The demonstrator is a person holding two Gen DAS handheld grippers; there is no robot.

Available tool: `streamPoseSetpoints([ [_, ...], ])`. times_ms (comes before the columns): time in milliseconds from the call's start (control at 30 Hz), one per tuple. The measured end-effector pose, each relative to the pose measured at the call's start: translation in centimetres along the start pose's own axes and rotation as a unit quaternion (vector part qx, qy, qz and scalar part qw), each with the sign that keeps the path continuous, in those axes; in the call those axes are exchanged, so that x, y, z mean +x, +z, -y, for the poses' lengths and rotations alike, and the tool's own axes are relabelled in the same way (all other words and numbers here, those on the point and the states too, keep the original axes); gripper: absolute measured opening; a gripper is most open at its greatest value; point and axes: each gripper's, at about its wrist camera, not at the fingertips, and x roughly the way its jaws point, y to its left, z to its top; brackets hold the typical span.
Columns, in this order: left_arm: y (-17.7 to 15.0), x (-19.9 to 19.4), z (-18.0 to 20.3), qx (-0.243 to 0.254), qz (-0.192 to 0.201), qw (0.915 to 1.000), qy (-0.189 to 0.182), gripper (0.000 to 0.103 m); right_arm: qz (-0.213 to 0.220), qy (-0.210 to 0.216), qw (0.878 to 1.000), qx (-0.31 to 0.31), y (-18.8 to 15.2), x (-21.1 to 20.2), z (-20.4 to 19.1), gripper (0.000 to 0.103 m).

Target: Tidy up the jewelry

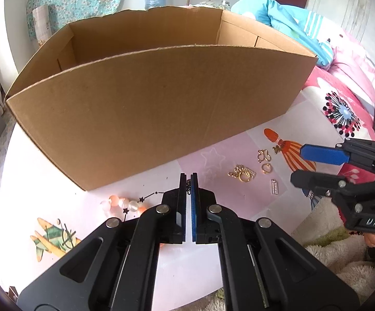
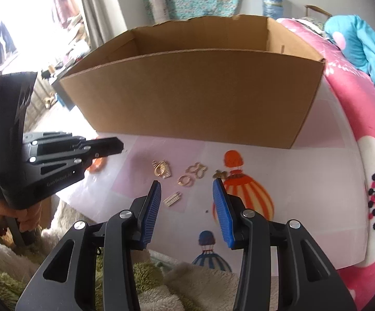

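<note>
Left wrist view: the left gripper (image 1: 188, 181) has its fingers pressed together on a thin dark chain (image 1: 188, 187), seemingly to lift it. Just left lies a bead bracelet (image 1: 125, 204), and to the right gold pieces (image 1: 243, 173) sit loose on the mat (image 1: 58, 181). The right gripper (image 2: 186, 190) hovers near them with fingers spread, likely ready to pick one. Beyond stands an open box (image 1: 148, 114), probably where the jewelry goes.
</note>
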Motion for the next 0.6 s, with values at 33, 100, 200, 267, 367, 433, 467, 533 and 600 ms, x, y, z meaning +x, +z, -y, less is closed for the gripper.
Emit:
streamPoseSetpoints([
  [33,0.0,0.0,0.0,-0.001,0.0,1.0,0.001,0.002,-0.001,0.001,1.0,-0.004,-0.1,0.0,-0.2,0.041],
  [100,-0.1,0.2,-0.3,-0.003,0.0,1.0,0.0,0.002,-0.004,0.003,1.0,-0.013,-0.1,0.3,-0.8,0.041],
  [200,0.0,0.4,-0.1,-0.006,0.001,1.0,-0.003,0.002,-0.007,0.002,0.999,-0.032,-0.1,0.6,-1.6,0.041],
  [267,0.0,0.4,-0.1,-0.004,0.002,1.0,-0.004,0.002,-0.011,0.004,0.999,-0.046,-0.1,0.9,-1.7,0.041],
  [367,-0.2,0.3,-0.3,-0.003,0.004,1.0,-0.007,0.002,-0.016,0.004,0.997,-0.08,-0.1,1.3,-2.1,0.041],
  [433,-0.3,0.3,-0.4,-0.003,0.005,0.9999,-0.008,0.002,-0.02,0.006,0.995,-0.102,-0.2,1.6,-2.3,0.037],
  [467,-0.4,0.2,-0.4,-0.003,0.005,0.9999,-0.009,0.002,-0.023,0.009,0.994,-0.108,-0.2,1.7,-2.3,0.035],
  [533,-0.4,0.2,-0.5,-0.004,0.005,0.9999,-0.01,0.002,-0.034,0.011,0.992,-0.124,-0.2,2.2,-2.3,0.03],
  [600,-0.5,0.2,-0.6,-0.005,0.006,0.9999,-0.01,0.002,-0.041,0.013,0.989,-0.138,-0.3,2.6,-2.4,0.026],
])
